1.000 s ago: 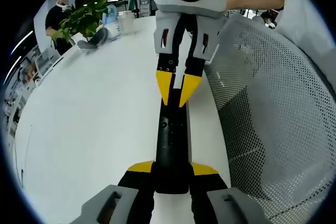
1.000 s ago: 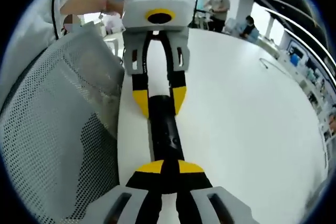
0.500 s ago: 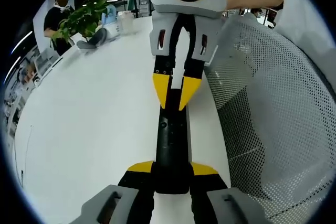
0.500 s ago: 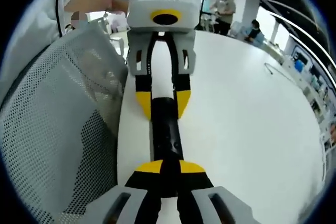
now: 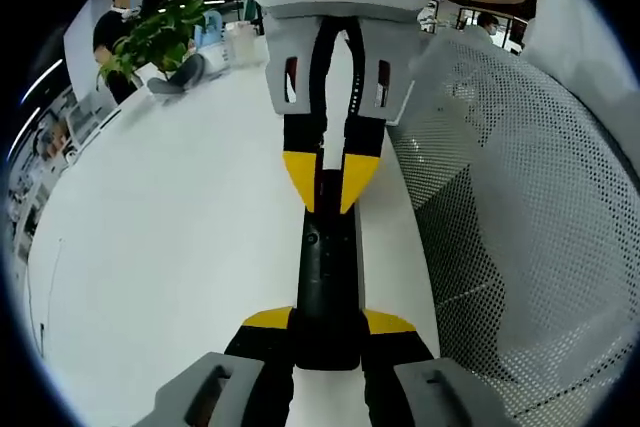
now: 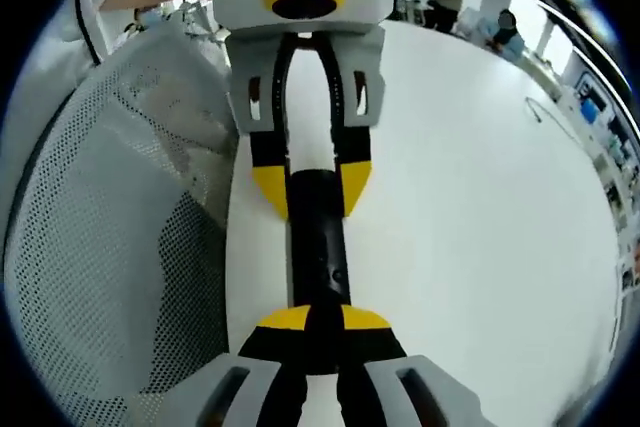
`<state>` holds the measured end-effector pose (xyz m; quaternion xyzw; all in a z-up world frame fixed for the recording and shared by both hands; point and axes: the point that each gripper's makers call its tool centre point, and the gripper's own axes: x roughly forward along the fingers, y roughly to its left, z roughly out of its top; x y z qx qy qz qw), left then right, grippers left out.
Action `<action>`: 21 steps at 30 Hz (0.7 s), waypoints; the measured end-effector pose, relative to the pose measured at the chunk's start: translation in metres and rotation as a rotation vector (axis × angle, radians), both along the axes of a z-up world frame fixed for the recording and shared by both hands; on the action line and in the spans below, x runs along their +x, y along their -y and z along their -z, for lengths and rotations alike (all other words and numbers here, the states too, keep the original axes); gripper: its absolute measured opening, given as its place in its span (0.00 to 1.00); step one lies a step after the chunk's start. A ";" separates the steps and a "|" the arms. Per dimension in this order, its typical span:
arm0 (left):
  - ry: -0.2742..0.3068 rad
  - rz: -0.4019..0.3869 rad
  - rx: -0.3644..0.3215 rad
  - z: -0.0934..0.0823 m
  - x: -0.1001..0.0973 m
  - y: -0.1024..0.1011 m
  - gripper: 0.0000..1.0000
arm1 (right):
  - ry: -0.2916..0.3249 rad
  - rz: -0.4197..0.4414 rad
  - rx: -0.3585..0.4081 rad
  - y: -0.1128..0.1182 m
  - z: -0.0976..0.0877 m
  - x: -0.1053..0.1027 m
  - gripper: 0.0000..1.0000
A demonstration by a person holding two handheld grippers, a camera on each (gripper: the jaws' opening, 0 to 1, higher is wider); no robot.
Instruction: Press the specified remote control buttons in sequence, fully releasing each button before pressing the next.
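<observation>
A slim black remote control [image 5: 325,267] lies lengthwise over the white table [image 5: 170,237]. My left gripper [image 5: 327,323] is shut on its near end, one yellow tip on each side. From the far side my right gripper [image 5: 328,197] points down at the remote's upper face, its yellow fingertips drawn together in a V. In the right gripper view the remote [image 6: 320,257] runs from my right gripper [image 6: 325,319], shut with its tips over the remote, up to the left gripper [image 6: 310,192] clamping the far end. Whether the tips touch a button I cannot tell.
A white mesh chair back [image 5: 520,217] stands close beside the table edge, also seen as the mesh [image 6: 110,247] in the right gripper view. A potted plant [image 5: 160,32] and some desk items sit at the table's far end. People sit in the background.
The two grippers have come closer along the remote: the right gripper looms larger in the left gripper view, the left one larger in the right gripper view. The remote stays held.
</observation>
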<state>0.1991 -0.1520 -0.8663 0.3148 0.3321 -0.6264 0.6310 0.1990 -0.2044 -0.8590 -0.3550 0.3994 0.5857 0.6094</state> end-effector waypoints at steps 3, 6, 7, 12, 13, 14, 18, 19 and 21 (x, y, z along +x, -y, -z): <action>0.000 -0.001 -0.003 0.000 0.000 0.000 0.24 | 0.031 -0.008 0.041 0.001 -0.001 -0.002 0.06; 0.001 -0.006 -0.014 0.000 0.000 0.000 0.24 | 0.075 0.001 0.126 0.000 -0.002 -0.002 0.06; 0.000 -0.009 -0.017 0.000 0.000 0.000 0.24 | 0.078 0.015 0.148 0.000 -0.002 -0.002 0.06; 0.001 -0.010 -0.019 0.000 0.000 0.000 0.24 | 0.097 0.040 0.199 0.000 -0.003 -0.003 0.06; 0.002 -0.009 -0.018 0.000 0.000 0.000 0.24 | 0.097 0.037 0.198 0.000 -0.003 -0.003 0.06; 0.002 -0.008 -0.016 0.000 0.000 0.000 0.24 | 0.093 0.037 0.197 -0.001 -0.003 -0.002 0.06; 0.001 -0.006 -0.018 0.000 0.000 0.000 0.24 | 0.085 0.018 0.200 -0.003 -0.003 -0.002 0.06; 0.002 -0.006 -0.019 0.000 0.000 0.000 0.24 | 0.086 0.010 0.199 -0.004 -0.003 -0.002 0.06; 0.002 -0.008 -0.020 0.000 0.000 0.000 0.24 | 0.091 -0.003 0.200 -0.008 -0.003 -0.003 0.05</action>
